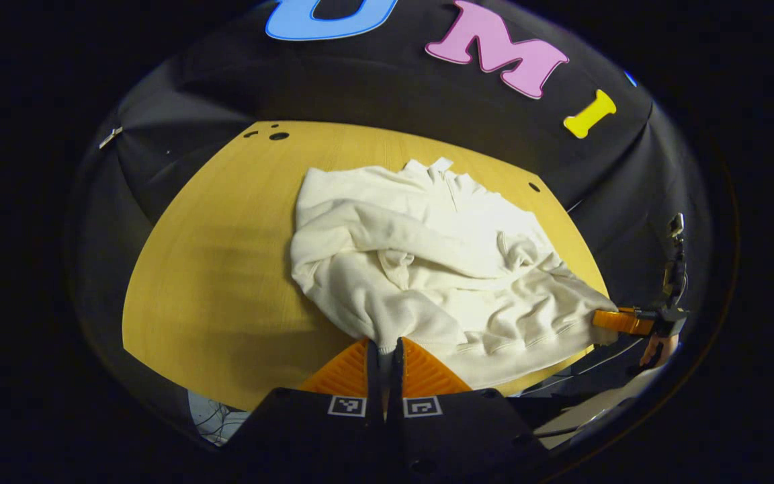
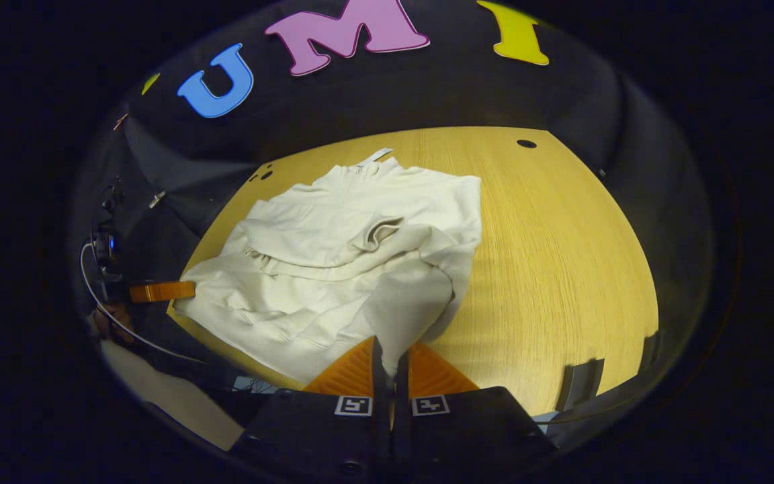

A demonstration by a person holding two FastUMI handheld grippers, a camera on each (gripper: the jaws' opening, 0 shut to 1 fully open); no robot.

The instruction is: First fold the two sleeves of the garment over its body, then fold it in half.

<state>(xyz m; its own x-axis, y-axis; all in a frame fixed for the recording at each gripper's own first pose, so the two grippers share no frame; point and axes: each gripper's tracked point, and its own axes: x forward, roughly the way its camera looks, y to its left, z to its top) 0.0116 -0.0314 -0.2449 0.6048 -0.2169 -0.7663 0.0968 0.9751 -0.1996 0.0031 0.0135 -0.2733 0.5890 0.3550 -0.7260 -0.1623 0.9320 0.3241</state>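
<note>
A cream sweatshirt (image 1: 427, 269) lies on the wooden table (image 1: 212, 269), collar toward the back wall, with both sleeves laid across its body. My left gripper (image 1: 382, 346) is shut on one hem corner at the table's near edge. At the far right of the left gripper view, the right gripper (image 1: 619, 321) pinches the other hem corner. In the right gripper view the sweatshirt (image 2: 333, 269) spreads to the left, and my right gripper (image 2: 390, 353) is shut on its near corner. The left gripper (image 2: 162, 291) holds the far hem corner at the left.
Bare table (image 2: 562, 255) stretches to the right of the sweatshirt in the right gripper view. Small round holes (image 1: 279, 136) mark the back corners of the tabletop. A hand (image 1: 656, 349) holds the right gripper beyond the table's edge.
</note>
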